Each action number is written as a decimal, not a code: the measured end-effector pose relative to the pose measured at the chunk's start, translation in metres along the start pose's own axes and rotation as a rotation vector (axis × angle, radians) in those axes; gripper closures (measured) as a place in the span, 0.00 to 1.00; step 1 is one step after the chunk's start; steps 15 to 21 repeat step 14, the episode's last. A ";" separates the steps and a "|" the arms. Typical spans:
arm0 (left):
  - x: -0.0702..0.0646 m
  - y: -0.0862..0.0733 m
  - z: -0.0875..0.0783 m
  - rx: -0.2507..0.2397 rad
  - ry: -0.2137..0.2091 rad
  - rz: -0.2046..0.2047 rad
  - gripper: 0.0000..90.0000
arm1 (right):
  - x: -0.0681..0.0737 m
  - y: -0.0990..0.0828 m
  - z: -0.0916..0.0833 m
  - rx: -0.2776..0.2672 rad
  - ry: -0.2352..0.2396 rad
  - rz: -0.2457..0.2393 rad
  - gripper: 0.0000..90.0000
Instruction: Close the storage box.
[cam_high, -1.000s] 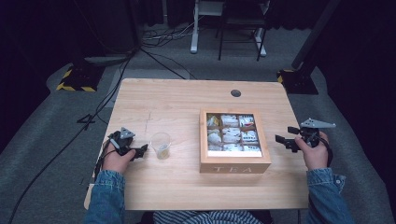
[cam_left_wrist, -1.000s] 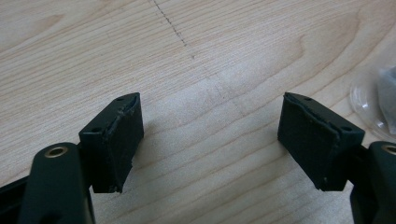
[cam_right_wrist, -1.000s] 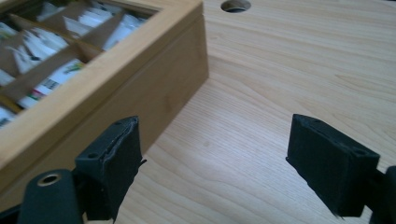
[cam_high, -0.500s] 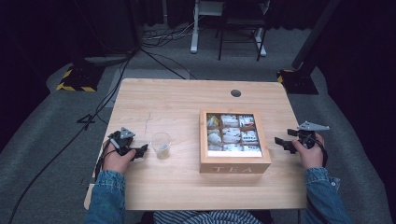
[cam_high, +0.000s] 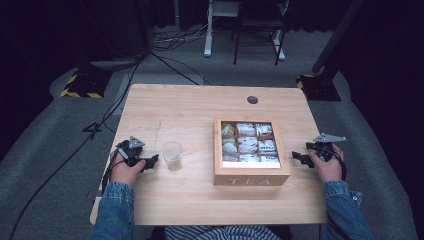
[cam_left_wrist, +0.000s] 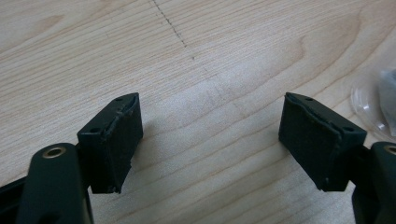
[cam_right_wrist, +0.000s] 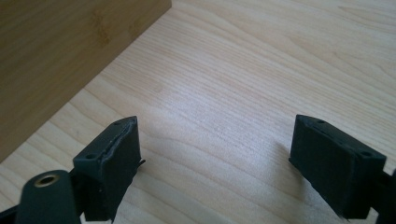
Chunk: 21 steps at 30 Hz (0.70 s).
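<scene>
A dark room with grey carpet is seen around a pale wooden surface (cam_high: 200, 110); cables (cam_high: 150, 55) run across the floor and a yellow-and-black striped base (cam_high: 80, 87) stands beyond the left corner. The left hand-held gripper (cam_high: 152, 161) is held low over the surface, its jaws spread wide with nothing between them. Just to its right a clear plastic cup (cam_high: 172, 155) is stood upright. Further right, a wooden tea box (cam_high: 250, 175) is set, its compartments filled with tea bags (cam_high: 247, 145). Just beyond the box, the right hand-held gripper (cam_high: 296, 156) is held, jaws likewise wide and empty, the box wall close at its left.
</scene>
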<state>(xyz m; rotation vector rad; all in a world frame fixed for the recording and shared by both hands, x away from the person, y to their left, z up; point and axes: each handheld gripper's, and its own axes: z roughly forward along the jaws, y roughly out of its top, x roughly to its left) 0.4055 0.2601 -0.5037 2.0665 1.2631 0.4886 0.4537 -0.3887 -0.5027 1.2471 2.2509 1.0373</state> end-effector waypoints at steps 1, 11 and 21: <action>0.000 0.000 0.000 0.000 0.000 0.000 0.25 | 0.000 0.000 0.000 0.006 -0.001 -0.004 0.18; 0.000 0.001 0.001 0.001 0.000 -0.001 0.24 | 0.003 0.001 0.003 0.027 -0.020 -0.034 0.13; 0.000 0.001 0.001 0.001 0.001 0.000 0.24 | 0.003 0.001 0.003 0.027 -0.020 -0.034 0.13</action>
